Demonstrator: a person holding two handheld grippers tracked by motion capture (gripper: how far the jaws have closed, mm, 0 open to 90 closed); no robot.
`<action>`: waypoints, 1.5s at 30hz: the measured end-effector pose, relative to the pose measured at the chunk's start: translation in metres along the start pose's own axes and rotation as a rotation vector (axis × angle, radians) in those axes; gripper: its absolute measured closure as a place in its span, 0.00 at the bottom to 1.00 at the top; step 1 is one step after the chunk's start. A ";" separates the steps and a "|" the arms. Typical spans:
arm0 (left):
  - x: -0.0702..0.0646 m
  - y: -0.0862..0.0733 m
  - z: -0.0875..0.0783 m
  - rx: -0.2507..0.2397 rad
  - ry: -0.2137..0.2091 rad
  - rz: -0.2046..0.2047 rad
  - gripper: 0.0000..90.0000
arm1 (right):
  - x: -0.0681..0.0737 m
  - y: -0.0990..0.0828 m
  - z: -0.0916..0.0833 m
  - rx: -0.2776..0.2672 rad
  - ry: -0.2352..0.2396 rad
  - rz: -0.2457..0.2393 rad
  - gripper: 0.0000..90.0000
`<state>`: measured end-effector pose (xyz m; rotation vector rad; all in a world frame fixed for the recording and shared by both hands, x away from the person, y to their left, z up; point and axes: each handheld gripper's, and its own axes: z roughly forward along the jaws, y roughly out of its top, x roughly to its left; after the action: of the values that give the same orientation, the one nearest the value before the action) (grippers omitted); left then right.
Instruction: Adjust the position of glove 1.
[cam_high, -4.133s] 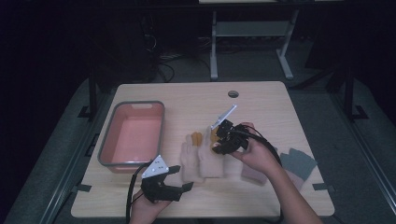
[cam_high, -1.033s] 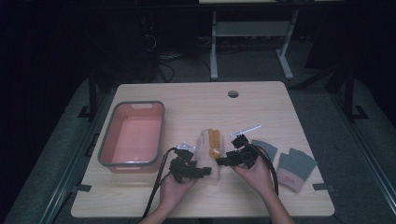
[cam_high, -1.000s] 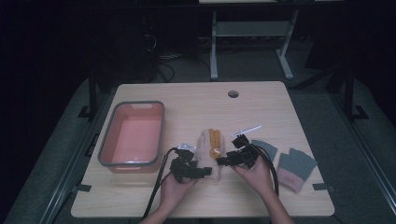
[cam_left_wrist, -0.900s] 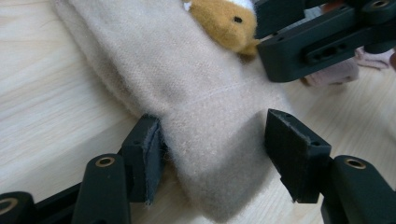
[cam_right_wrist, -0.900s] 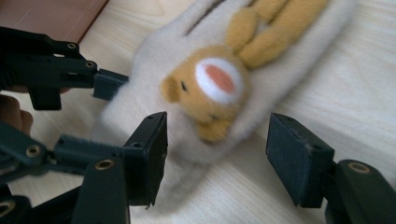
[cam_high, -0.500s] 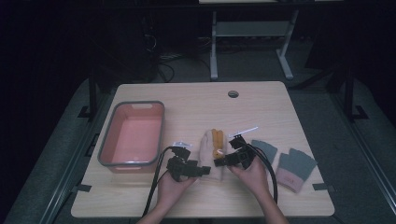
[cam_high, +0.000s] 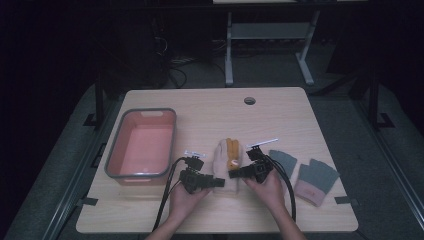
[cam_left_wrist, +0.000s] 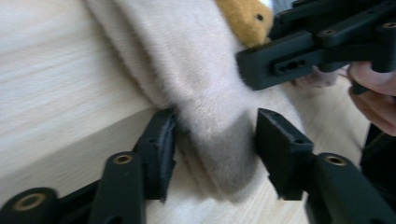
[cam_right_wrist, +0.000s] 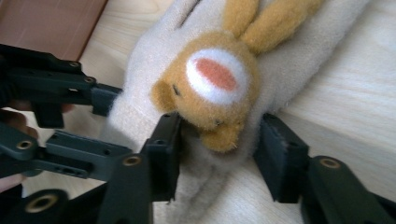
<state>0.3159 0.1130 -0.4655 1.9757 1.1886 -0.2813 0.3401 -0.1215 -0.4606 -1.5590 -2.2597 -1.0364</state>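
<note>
From the high view we see a cream fleece mitten (cam_high: 226, 167) with an orange animal face lying near the middle of the wooden counter (cam_high: 210, 115), just right of a grey-rimmed pink tub (cam_high: 142, 147). Our left tongs (cam_high: 219, 183) reach in from the mitten's left at its near end, and our right tongs (cam_high: 234, 174) reach in from its right, a little farther up. Two grey gloves (cam_high: 310, 177) lie on the counter to the right of our right hand (cam_high: 267, 186), apart from the mitten.

In the left gripper view the left tongs (cam_left_wrist: 215, 144) straddle the cuff end of the mitten (cam_left_wrist: 196, 84). Their jaws have just been closing: the left pad sits against the fleece, while the right pad stands just beside it, and we cannot tell whether it presses yet. The right tongs (cam_left_wrist: 299, 56) cross the top of this view, lying against the mitten.

In the right gripper view the right tongs (cam_right_wrist: 219, 144) bracket the orange face on the mitten (cam_right_wrist: 149, 93). These jaws have also just been closing: the left pad touches the fleece by the face, and a sliver of counter shows before the right pad. The left tongs (cam_right_wrist: 100, 126) come in from the left, at the mitten's edge.
</note>
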 end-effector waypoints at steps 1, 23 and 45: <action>0.000 0.000 0.000 -0.001 -0.001 0.002 0.55 | 0.000 0.000 0.001 0.001 0.009 0.008 0.62; 0.005 0.005 0.005 -0.006 -0.052 -0.014 0.74 | -0.004 0.002 0.004 -0.008 0.075 0.023 0.88; 0.008 0.006 0.006 0.003 -0.051 -0.014 0.75 | -0.006 0.004 0.007 0.004 0.076 0.051 0.91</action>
<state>0.3261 0.1123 -0.4703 1.9528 1.1705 -0.3385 0.3474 -0.1210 -0.4672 -1.5404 -2.1596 -1.0581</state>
